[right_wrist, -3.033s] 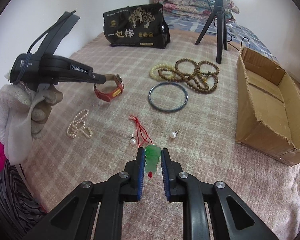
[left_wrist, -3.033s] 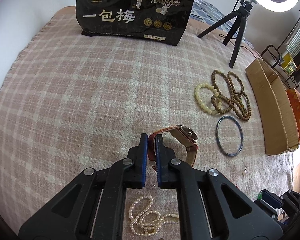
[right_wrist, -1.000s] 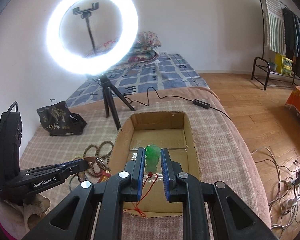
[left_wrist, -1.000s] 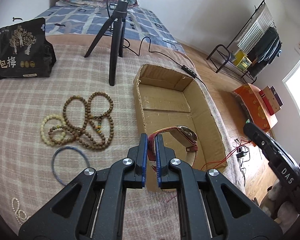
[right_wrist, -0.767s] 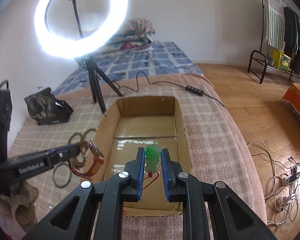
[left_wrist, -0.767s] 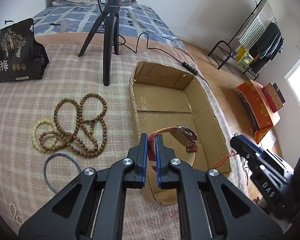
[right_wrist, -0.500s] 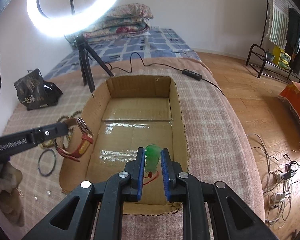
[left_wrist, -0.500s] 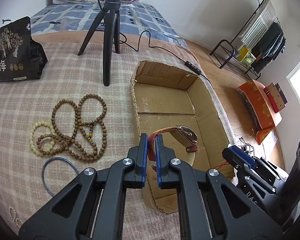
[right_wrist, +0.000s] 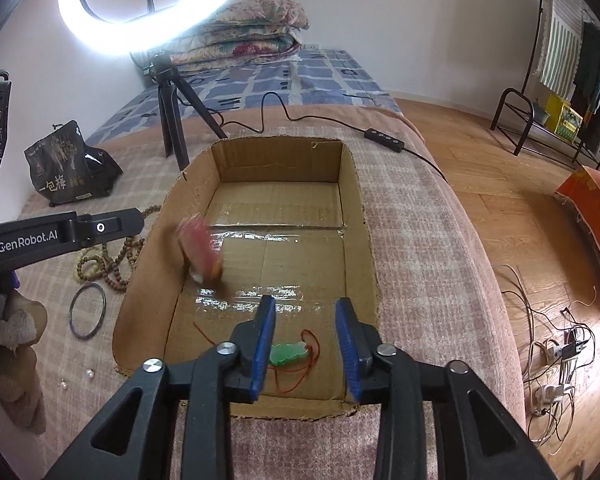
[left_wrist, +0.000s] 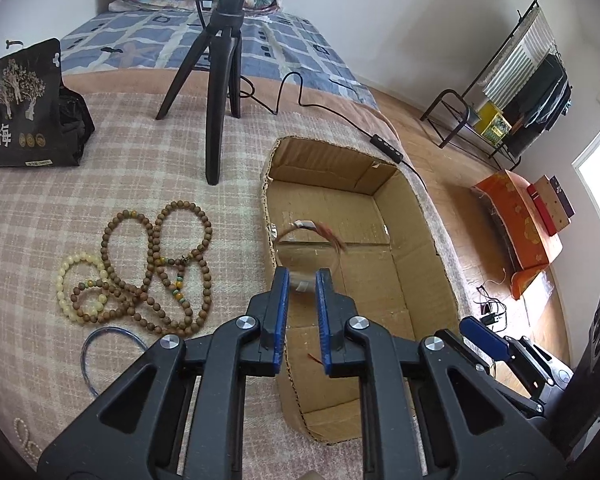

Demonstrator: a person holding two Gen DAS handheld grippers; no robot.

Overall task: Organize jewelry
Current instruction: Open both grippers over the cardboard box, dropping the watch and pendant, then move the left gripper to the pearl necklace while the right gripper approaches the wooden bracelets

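Release over the cardboard box (right_wrist: pixel 356 208). Right hand-held gripper (right_wrist: pixel 306 336) — jaws parting, nothing pressed between the pads; the green pendant (right_wrist: pixel 290 354) with its red cord lies on the box floor just below and between the fingers, near the wall closest to the gripper. Left hand-held gripper (left_wrist: pixel 302 312) — jaws also parting; the watch (left_wrist: pixel 310 240) appears as a blurred loop just ahead of the fingertips and, in the right wrist view, as a red smear inside the box against its left wall, apparently falling free; whether a pad still touches the strap cannot be told.

Risks, judged from this arrangement. The watch is dropping close to the left wall of the box: it could strike the rim and bounce out onto the bed, or land hard on its face. The red cord loops up around the right fingers' reach; a careless withdrawal could snag it and drag the pendant back out. The box is light and open-topped, so a knock from either gripper could shift it toward the bed's edge.

Farther left of the left gripper, on the checked blanket: wooden bead strands (left_wrist: pixel 156 272), a pale bead bracelet (left_wrist: pixel 70 280), a dark bangle (left_wrist: pixel 100 356) and a pearl strand (left_wrist: pixel 22 438) — all yet to be collected, together with loose pearl earrings (right_wrist: pixel 76 378).
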